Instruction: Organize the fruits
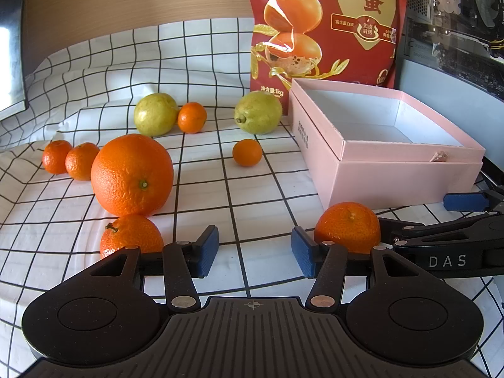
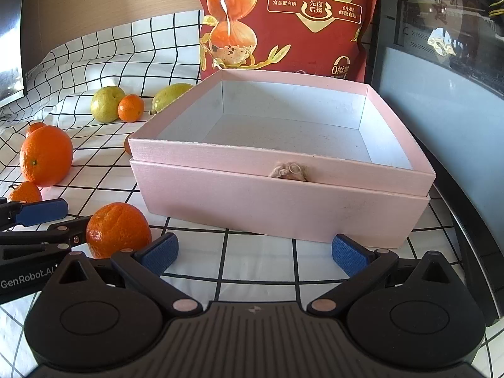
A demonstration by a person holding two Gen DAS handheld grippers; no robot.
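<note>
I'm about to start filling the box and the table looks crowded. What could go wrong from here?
The grippers could collide: the left gripper and right gripper, both open, flank the same mandarin. A nudged mandarin may roll on the wrinkled cloth. The box sits near the table edge.

The right gripper (image 2: 255, 255) hangs with jaws spread before the pink box (image 2: 283, 208), whose white inside looks bare. A mandarin (image 2: 118, 230) sits beside its left finger, possibly touching the left gripper (image 2: 47, 220) reaching in alongside
</note>
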